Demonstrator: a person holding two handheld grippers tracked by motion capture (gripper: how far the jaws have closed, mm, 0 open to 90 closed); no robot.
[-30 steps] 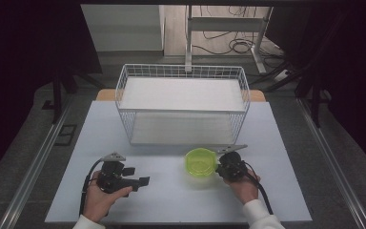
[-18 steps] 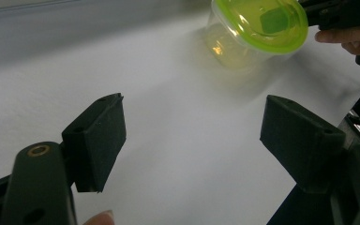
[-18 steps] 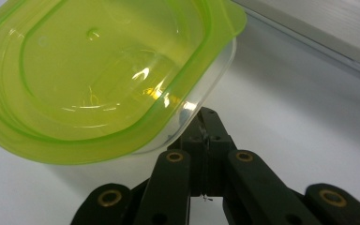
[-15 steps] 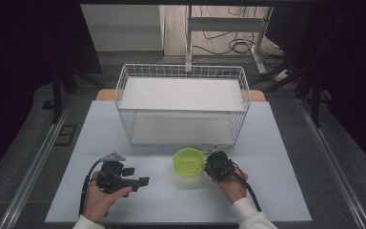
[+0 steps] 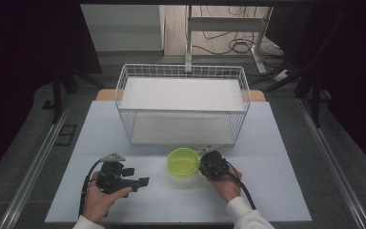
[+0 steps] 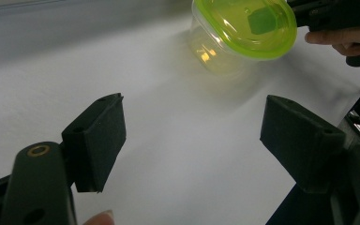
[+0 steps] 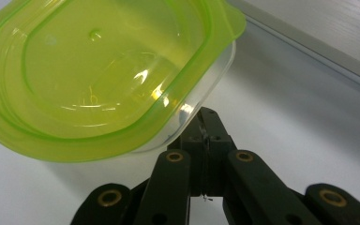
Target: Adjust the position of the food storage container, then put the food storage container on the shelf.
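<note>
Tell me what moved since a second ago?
The green-lidded tub slid left across the table, with the right hand-held gripper, jaws shut, moving along against it. The left hand-held gripper stayed put and open, and the wire basket didn't budge.

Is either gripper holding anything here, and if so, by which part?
The right gripper, shut, pinches the green-lidded container at its rim, under the lid's edge. The left gripper is open, holding nothing.

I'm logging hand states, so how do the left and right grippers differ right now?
The left gripper has its jaws spread wide with nothing between them; the right gripper has its jaws shut together, touching the green-lidded container. The left sits apart from that container. Both are hand-held over the white table.
</note>
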